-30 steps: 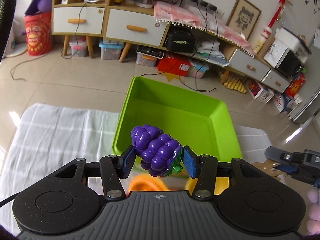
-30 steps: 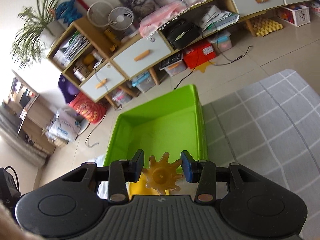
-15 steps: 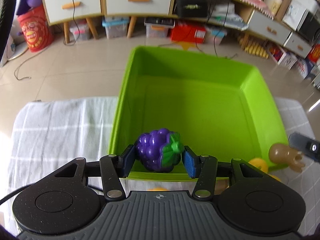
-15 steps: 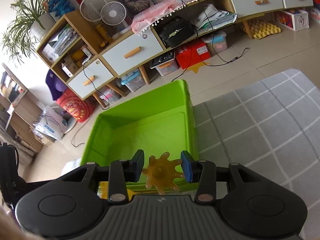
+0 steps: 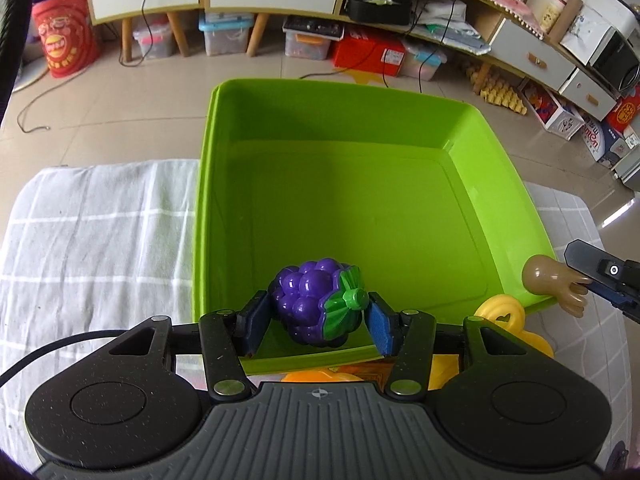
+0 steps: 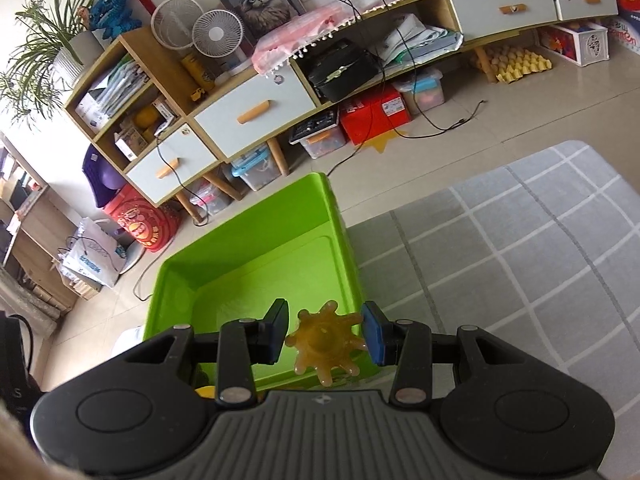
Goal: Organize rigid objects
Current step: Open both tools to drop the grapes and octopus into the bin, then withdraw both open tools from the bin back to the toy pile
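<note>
My left gripper [image 5: 316,322] is shut on a purple toy grape bunch [image 5: 316,306] with a green leaf, held just inside the near rim of the green bin [image 5: 400,100]. My right gripper [image 6: 325,338] is shut on a tan rubbery octopus toy [image 6: 325,342], held over the bin's near right corner [image 6: 352,248]. In the left wrist view the octopus [image 5: 554,282] and the right gripper's fingers [image 5: 600,276] show at the bin's right edge. The bin's inside looks bare.
The bin stands on a white and grey checked cloth [image 5: 100,240], which also shows in the right wrist view [image 6: 520,248]. Yellow and orange toys [image 5: 504,320] lie by the bin's near right corner. A low cabinet [image 6: 256,112] and storage boxes stand on the floor beyond.
Both grippers moved forward over the bin with their toys. The left gripper tilted down, bringing the grapes from above the near rim to just inside it. The octopus came closer to the bin's right edge.
</note>
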{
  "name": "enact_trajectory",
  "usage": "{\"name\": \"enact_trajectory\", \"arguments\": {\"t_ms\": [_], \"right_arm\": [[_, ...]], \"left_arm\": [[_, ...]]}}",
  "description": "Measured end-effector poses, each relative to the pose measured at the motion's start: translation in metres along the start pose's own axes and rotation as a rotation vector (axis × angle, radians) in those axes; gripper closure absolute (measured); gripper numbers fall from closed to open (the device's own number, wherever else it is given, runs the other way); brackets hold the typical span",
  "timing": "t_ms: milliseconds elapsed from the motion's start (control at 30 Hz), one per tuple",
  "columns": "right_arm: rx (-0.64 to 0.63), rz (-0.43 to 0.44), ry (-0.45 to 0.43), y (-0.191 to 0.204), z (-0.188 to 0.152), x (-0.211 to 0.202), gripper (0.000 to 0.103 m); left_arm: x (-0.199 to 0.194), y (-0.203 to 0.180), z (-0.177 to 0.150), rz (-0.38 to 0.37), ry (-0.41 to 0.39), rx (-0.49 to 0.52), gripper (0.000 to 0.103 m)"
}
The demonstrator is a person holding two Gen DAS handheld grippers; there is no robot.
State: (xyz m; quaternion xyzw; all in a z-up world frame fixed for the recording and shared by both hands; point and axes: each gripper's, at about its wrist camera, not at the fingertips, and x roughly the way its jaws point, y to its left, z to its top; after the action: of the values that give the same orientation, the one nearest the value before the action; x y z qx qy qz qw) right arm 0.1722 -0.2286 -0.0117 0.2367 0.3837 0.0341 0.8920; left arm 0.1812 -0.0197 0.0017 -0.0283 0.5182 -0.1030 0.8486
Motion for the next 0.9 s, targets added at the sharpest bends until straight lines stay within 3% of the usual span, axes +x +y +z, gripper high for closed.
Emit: {"name": "enact_trajectory", "arguments": {"t_ms": [33, 67, 133, 167, 533, 900], "right_arm": [[0.005, 0.012, -0.002, -0.001, 0.001, -0.001, 0.081], [0.016, 0.03, -0.006, -0.001, 0.002, -0.002, 0.072], [0.04, 0.057, -0.003, -0.002, 0.003, -0.004, 0.055], [0.045, 0.064, -0.006, -0.002, 0.003, -0.006, 0.053], [0.052, 0.035, 0.001, 0.002, 0.003, -0.023, 0.051], [0.015, 0.013, 0.004, 0.011, -0.012, -0.061, 0.047]], "left_arm": [[-0.001, 0.0, 0.0, -0.003, -0.011, -0.001, 0.037], [-0.003, -0.001, 0.0, -0.004, -0.026, -0.003, 0.027], [-0.008, -0.002, 0.0, -0.019, -0.056, -0.006, 0.023], [-0.009, -0.004, 0.0, -0.022, -0.063, -0.005, 0.02], [-0.029, -0.013, 0.003, -0.011, -0.112, 0.005, 0.012], [-0.066, -0.013, -0.022, -0.007, -0.16, -0.008, 0.006]]}}
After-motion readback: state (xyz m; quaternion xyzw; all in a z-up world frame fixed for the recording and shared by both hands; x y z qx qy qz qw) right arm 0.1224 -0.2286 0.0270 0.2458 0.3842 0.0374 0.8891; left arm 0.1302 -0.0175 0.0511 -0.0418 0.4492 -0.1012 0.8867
